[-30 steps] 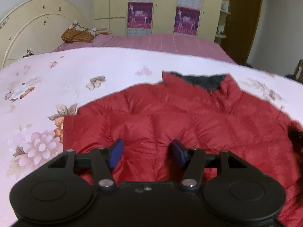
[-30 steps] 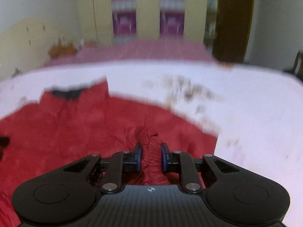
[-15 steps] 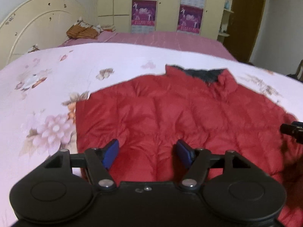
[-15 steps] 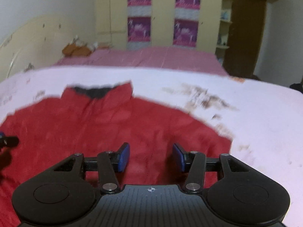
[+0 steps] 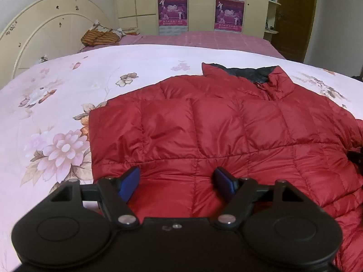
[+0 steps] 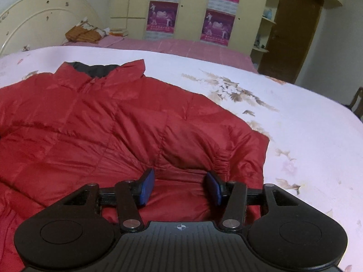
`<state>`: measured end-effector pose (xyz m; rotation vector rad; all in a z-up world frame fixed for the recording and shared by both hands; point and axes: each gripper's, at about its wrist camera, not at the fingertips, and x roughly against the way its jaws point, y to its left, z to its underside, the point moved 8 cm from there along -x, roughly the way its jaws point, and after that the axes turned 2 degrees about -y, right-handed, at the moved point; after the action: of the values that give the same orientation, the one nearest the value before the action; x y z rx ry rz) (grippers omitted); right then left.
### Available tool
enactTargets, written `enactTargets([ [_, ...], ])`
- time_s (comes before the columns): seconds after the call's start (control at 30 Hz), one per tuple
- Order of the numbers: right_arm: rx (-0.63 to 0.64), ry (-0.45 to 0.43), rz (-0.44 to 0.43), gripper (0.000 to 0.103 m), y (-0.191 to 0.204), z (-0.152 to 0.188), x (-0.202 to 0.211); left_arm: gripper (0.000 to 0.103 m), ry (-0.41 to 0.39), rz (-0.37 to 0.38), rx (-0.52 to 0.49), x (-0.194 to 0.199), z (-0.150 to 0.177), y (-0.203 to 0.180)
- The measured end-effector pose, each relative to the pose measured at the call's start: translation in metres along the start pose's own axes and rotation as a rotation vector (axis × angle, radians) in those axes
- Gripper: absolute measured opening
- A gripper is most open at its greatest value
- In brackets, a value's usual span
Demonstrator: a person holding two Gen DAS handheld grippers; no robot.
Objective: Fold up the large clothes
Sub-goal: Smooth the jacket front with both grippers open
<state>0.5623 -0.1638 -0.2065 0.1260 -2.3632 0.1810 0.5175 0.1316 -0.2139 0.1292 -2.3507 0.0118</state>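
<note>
Left wrist view: floral bedspread (image 5: pixel 68 86) covers the bed, red down jacket (image 5: pixel 226 124) lies flat on it, collar (image 5: pixel 247 72) at the far end, both sleeves folded in. Left gripper (image 5: pixel 177 181) released, over the jacket's near edge. Right gripper (image 6: pixel 180 187) released, over a folded sleeve (image 6: pixel 204 145)

The red jacket (image 5: pixel 226 131) gets cut off at the right edge and hidden low down behind the left gripper (image 5: pixel 177 183). In the right view its left side is chopped off too. The wardrobe posters (image 6: pixel 162 15) can't really be read.
</note>
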Motion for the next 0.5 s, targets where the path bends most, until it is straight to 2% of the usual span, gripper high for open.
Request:
enactTargets([
  [0.23,-0.01,0.091,-0.078,0.05,-0.007,-0.011,0.002,0.075,0.047,-0.039,-0.01,0.003,-0.006,-0.001],
  [0.33,-0.021,0.029,-0.089,0.05,-0.01,-0.019,0.024,0.07,0.034,-0.07,-0.018,0.019,-0.009,-0.005],
  [0.5,0.003,-0.031,-0.118,0.05,-0.006,-0.01,0.057,0.071,-0.012,-0.038,-0.011,0.054,0.0,-0.021],
])
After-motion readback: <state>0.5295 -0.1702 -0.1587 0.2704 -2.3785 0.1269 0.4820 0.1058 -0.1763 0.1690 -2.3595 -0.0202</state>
